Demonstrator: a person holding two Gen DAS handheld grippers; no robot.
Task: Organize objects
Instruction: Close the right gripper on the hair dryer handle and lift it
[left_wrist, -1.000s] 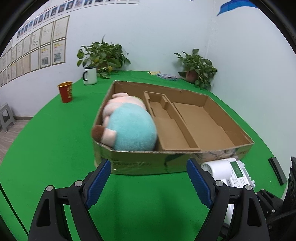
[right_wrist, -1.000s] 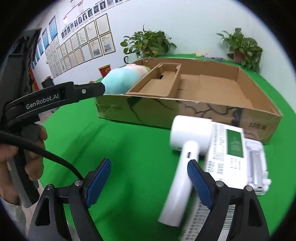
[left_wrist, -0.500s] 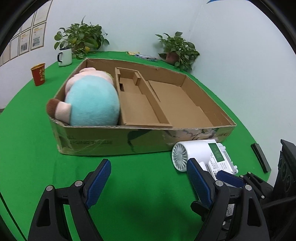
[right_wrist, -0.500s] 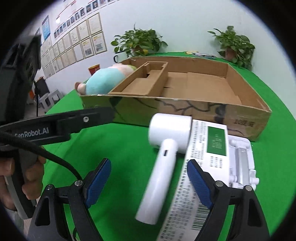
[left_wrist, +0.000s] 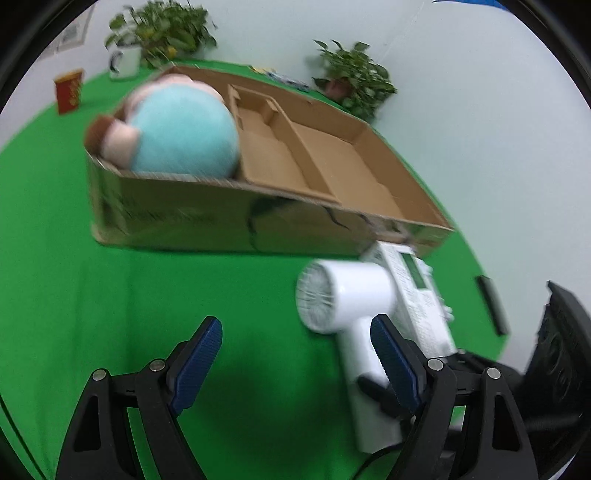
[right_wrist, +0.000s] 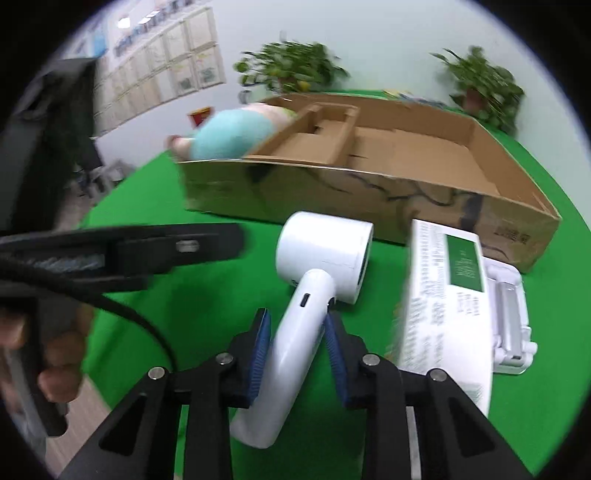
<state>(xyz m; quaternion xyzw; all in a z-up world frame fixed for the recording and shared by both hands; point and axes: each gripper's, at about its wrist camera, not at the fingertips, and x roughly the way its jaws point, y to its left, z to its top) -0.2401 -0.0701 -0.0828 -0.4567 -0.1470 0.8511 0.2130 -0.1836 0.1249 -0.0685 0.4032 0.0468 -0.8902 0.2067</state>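
Observation:
A white hair dryer (right_wrist: 317, 280) lies on the green table in front of an open cardboard box (right_wrist: 369, 192). My right gripper (right_wrist: 297, 354) is shut on the dryer's handle. A white packaged box with a green label (right_wrist: 454, 295) lies to the dryer's right. A teal and pink plush toy (left_wrist: 177, 129) lies in the left end of the cardboard box (left_wrist: 258, 218). My left gripper (left_wrist: 295, 362) is open and empty, low over the cloth left of the dryer (left_wrist: 347, 295).
Cardboard dividers (left_wrist: 280, 155) split the box into compartments. A red cup (left_wrist: 68, 90), a white mug (left_wrist: 125, 62) and potted plants (left_wrist: 351, 77) stand at the table's far side. A small black bar (left_wrist: 491, 302) lies at the right edge.
My right gripper moved forward and closed on the hair dryer's handle. My left gripper swung right and lower, toward the dryer, staying open.

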